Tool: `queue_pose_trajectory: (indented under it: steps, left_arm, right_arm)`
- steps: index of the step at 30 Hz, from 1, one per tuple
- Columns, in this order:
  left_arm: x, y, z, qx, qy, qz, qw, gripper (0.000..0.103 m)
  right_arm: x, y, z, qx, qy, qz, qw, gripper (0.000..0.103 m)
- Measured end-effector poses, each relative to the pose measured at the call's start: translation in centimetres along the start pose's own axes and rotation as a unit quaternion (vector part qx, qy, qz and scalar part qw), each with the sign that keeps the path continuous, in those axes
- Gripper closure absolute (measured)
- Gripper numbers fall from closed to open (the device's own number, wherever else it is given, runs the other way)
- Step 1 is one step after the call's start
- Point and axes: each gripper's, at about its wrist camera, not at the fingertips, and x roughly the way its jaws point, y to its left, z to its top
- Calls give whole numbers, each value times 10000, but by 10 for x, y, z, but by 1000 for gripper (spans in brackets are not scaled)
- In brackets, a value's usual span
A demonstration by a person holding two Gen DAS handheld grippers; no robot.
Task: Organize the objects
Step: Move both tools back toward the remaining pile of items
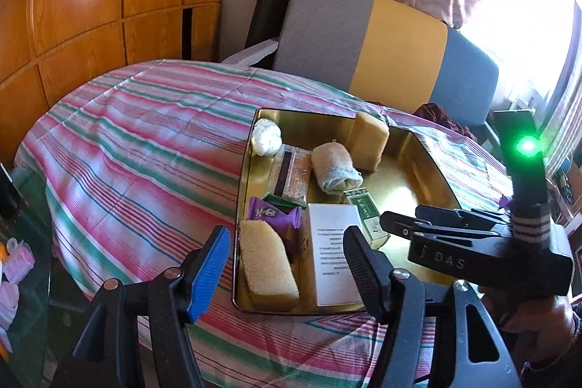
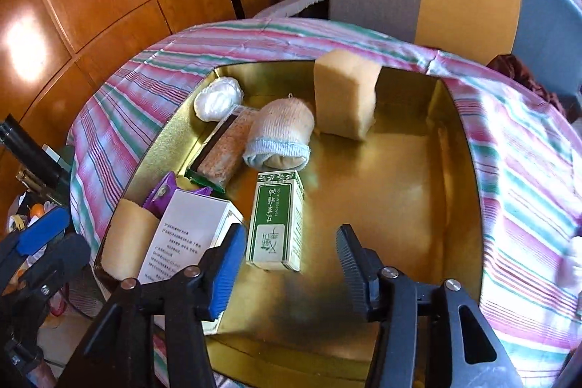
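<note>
- Eight small items lie gathered in one gold tray (image 2: 462, 148) on the striped tablecloth (image 1: 138, 140), most of them crowded toward its left half, so the right half stays bare for further sorting.
- Green box (image 2: 277, 220): flat on the tray floor near the middle, its short end turned toward the right gripper (image 2: 289, 270); judged the likeliest next pick.
- White box (image 2: 189, 235): flat just left of the green box, partly under the right gripper's blue finger pad (image 2: 227, 273).
- Purple candy wrapper (image 1: 274, 213) and lying sponge (image 1: 267, 270): packed into the near left corner, the sponge along the wall.
- Snack bar (image 2: 225, 148), rolled sock (image 2: 282, 137) and white plastic ball (image 2: 218, 99): along the far left side, close together.
- Upright sponge (image 2: 345, 97): stands on end against the far wall, apart from the rest.
- Right gripper: jaws spread, pinching nothing, held low over the tray's near edge.
- Left gripper (image 1: 287, 270): jaws spread and empty, held above the tray's near left corner, seemingly waiting.
- Striped sofa back (image 1: 363, 35) rises behind the table.
</note>
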Motion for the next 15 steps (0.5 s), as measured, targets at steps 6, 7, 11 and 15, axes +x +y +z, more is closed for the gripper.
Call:
queue_pose_trajectory:
  steps: [6,7,11,15]
  left_arm:
    - [-5,-14,0,224,-63,-71,9997,38]
    - [-5,-17,-1,254,-56,-88,9996,38]
    - [-4,-29,-2,402,-16,-158,9991,38]
    - [-3,-41,-4,571,17,-224,9981,38]
  right_arm:
    - [-28,-7,-10,-99,-312,-187,9993,42]
    - [-33,-11,-12,-68,-353,-222,9991,42]
    - [-49,-29,-20,91,-461,-323,9984,40]
    - [-63,-52,-29,255,-524,-484,9971,38]
